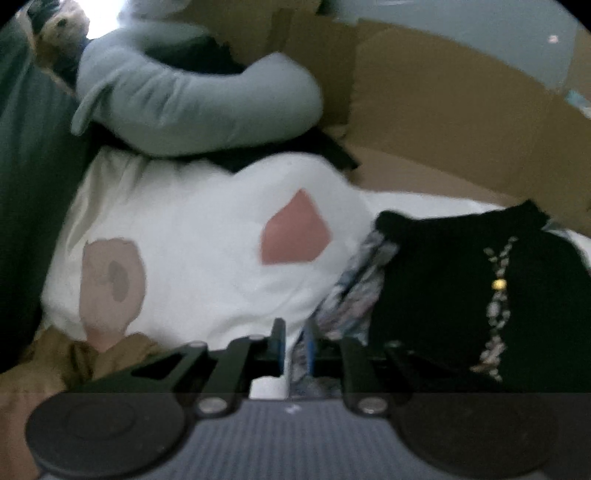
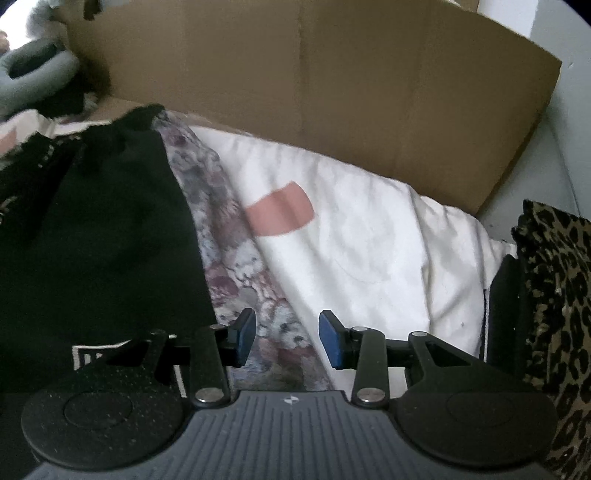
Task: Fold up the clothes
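Place: a home bedroom
Evidence: white duvet (image 1: 192, 236) strewn with clothes, stuffed toy (image 1: 61, 27), grey cushion (image 1: 192, 107), cardboard box (image 2: 332, 92), leopard-print fabric (image 2: 557, 295)

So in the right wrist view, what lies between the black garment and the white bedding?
A strip of floral fabric runs between the black garment and the white bedding, passing under the right gripper, whose jaws stand open above it.

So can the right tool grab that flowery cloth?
Probably yes. The right tool is open and hangs just above the flowery cloth, with nothing in between. The black top covers the cloth's left side only, so the strip under the tool is free.
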Demonstrator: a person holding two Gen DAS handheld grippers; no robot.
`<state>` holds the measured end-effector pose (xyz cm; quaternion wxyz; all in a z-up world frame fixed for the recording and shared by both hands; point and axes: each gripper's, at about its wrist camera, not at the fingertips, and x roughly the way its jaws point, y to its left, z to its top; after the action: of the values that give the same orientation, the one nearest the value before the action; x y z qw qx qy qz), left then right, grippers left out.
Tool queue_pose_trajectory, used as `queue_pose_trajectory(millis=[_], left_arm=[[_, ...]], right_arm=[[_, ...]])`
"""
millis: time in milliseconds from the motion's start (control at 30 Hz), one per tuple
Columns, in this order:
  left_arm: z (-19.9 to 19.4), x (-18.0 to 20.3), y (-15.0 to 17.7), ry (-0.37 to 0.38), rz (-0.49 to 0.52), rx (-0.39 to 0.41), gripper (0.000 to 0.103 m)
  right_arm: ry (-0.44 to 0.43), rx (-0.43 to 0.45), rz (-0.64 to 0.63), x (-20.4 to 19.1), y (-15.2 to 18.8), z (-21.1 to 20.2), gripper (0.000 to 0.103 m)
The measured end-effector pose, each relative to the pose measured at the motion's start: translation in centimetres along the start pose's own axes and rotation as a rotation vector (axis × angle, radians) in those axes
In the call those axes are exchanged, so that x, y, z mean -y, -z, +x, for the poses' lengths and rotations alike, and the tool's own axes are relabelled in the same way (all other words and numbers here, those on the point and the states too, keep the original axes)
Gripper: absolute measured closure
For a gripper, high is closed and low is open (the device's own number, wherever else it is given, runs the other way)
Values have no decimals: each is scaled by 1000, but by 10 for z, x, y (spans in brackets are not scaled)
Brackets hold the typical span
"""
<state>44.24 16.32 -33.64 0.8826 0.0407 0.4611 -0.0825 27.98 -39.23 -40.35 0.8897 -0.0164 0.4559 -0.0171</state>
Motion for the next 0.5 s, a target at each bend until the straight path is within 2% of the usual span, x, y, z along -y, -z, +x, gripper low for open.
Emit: queue_pose_trajectory(millis=[200,333,500], left_arm=[[22,30,4,82,44,-24,91],[41,38,13,49,60,-47,91],[50,24,15,11,47,-45,95]], right_arm=[[-70,4,-26,-17,1,-3,66],[-100,-4,-51,-27,6,0,66],[-64,-53,-84,-27,18,12,66]])
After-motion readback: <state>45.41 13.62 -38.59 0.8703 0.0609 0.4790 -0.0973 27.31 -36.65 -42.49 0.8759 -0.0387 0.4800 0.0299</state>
